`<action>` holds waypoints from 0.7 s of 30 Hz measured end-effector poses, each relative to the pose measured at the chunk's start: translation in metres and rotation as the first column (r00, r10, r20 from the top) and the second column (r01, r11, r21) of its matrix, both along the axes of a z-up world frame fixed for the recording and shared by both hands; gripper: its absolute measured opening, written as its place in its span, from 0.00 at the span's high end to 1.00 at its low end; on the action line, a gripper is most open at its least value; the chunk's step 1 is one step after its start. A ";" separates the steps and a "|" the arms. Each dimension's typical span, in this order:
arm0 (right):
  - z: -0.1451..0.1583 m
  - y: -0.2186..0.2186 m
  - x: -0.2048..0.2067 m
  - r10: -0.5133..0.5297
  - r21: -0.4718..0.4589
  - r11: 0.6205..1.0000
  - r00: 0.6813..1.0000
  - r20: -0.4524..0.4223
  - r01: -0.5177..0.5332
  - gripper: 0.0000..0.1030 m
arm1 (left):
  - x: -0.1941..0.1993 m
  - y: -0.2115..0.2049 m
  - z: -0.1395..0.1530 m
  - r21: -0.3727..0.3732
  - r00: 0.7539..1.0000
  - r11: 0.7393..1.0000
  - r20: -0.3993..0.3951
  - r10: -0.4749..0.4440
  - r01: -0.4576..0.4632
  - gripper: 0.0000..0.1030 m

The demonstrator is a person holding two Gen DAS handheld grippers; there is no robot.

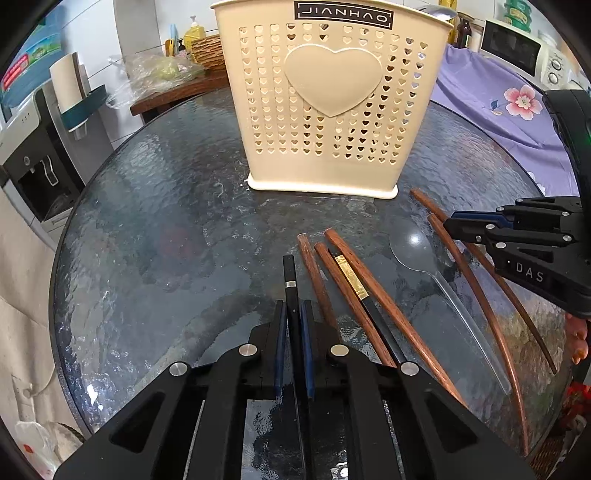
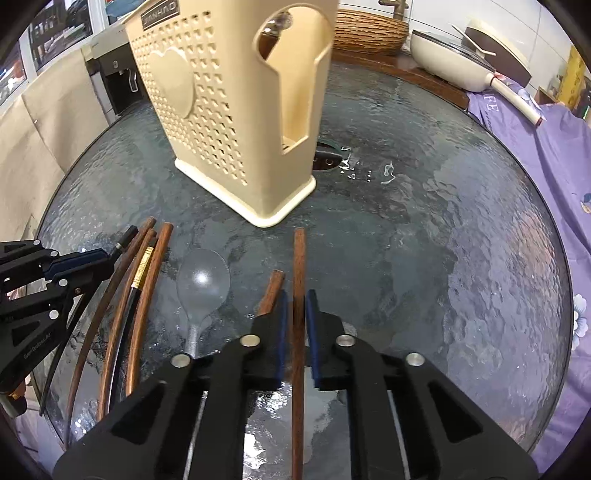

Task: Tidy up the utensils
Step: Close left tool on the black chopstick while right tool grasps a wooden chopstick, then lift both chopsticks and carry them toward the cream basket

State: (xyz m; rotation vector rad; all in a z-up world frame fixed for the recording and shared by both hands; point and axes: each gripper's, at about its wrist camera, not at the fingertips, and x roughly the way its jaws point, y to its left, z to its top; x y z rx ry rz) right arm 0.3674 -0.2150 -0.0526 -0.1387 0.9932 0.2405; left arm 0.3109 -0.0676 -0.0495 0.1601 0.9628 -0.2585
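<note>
While the cream holder (image 1: 325,110) labelled "JIANHAO" is stood near the bench (image 1: 166,240) centre, a black chopstick (image 1: 290,280) is clamped in the left tongs (image 1: 294,314) and a brown chopstick (image 2: 298,266) in the right tongs (image 2: 295,306), marked "DAS".

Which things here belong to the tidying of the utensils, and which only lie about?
For the job: left tongs shut on black chopstick; right tongs shut on brown chopstick; other chopsticks; clear spoon; cream holder.

Lying about: microwave; pan; purple cloth; wicker basket.
</note>
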 end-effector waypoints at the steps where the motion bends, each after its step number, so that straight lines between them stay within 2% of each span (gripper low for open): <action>1: 0.000 0.001 0.000 -0.001 -0.002 1.000 1.000 0.001 0.001 0.93 | 0.000 0.001 0.000 -0.003 1.000 1.000 -0.001 0.003 -0.003 0.93; 12: 0.003 -0.011 -0.002 -0.015 0.064 0.998 1.000 0.025 0.013 0.93 | 0.006 0.011 0.004 -0.060 0.999 0.997 -0.011 0.037 -0.038 0.93; 21: 0.032 -0.025 -0.022 -0.012 0.146 0.989 0.993 0.116 -0.005 0.93 | -0.003 0.020 0.032 -0.111 0.998 0.993 0.048 0.043 -0.038 0.93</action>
